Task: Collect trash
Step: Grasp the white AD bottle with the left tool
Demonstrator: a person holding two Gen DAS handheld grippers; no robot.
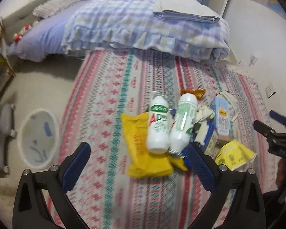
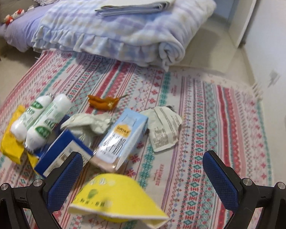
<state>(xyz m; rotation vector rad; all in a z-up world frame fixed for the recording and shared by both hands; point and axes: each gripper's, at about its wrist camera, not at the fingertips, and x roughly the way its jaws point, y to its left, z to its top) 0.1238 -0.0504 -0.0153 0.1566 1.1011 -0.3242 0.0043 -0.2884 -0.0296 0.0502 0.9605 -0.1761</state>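
Observation:
Trash lies in a pile on a striped patterned rug (image 1: pixel 124 87). Two white bottles with green labels (image 1: pixel 158 126) (image 2: pixel 45 118) lie side by side on a yellow packet (image 1: pixel 143 156) (image 2: pixel 11 145). Beside them are a pale blue carton (image 1: pixel 222 120) (image 2: pixel 122 137), a dark blue box (image 2: pixel 64 154), crumpled paper (image 2: pixel 89 124), a printed wrapper (image 2: pixel 164 129), an orange peel (image 2: pixel 103 101) and a yellow paper cup (image 1: pixel 234 154) (image 2: pixel 116 198). My left gripper (image 1: pixel 139 164) is open above the yellow packet. My right gripper (image 2: pixel 143 173) (image 1: pixel 272 133) is open over the yellow cup.
A bed with a folded checked blanket (image 1: pixel 143 26) (image 2: pixel 112 28) borders the rug's far side. A round white bin (image 1: pixel 38 133) stands on the floor left of the rug. A wall (image 2: pixel 280 57) and door lie to the right.

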